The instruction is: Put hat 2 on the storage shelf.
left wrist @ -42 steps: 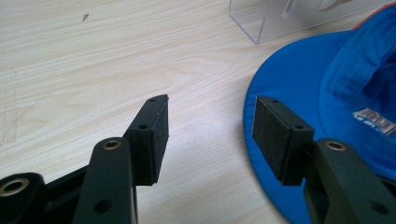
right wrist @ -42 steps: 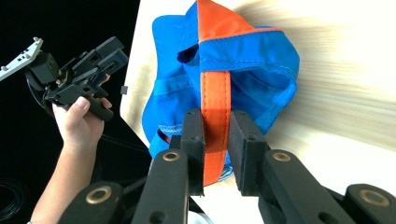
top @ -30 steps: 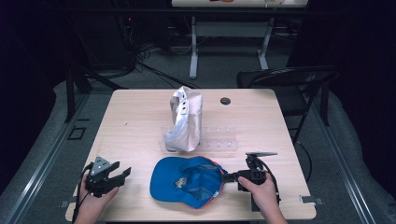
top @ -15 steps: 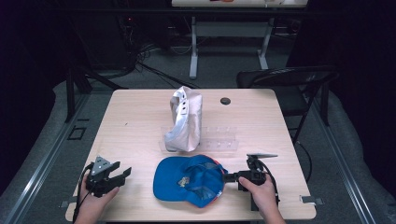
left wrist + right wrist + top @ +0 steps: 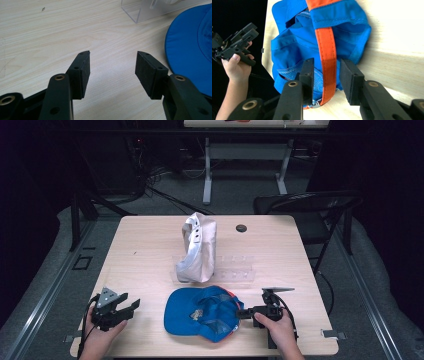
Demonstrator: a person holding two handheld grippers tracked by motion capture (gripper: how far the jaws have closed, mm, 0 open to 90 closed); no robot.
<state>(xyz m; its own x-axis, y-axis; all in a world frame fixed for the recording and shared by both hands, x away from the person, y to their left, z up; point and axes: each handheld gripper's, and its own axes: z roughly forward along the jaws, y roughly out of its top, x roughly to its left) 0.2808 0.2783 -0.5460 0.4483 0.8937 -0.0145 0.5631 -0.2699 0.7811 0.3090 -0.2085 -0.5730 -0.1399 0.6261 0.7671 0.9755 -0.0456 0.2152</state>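
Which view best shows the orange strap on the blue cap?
The right gripper view: the orange strap runs close up between the right gripper fingers. The high view shows a small orange patch at the blue cap edge; the left gripper view shows its brim.

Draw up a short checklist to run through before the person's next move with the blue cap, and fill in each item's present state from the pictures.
1. Right gripper around the orange strap of the blue cap: ok, the strap runs between the jaws.
2. Right jaws closed firmly on the strap: cannot tell, a gap shows beside the strap.
3. Left gripper free to help: ok, jaws open over bare table, holding nothing.
4. Left gripper apart from the cap's brim: ok, the brim lies beside its jaw, not between.
5. Clear stand free to take the cap: cannot tell, the white cap occupies its left end.
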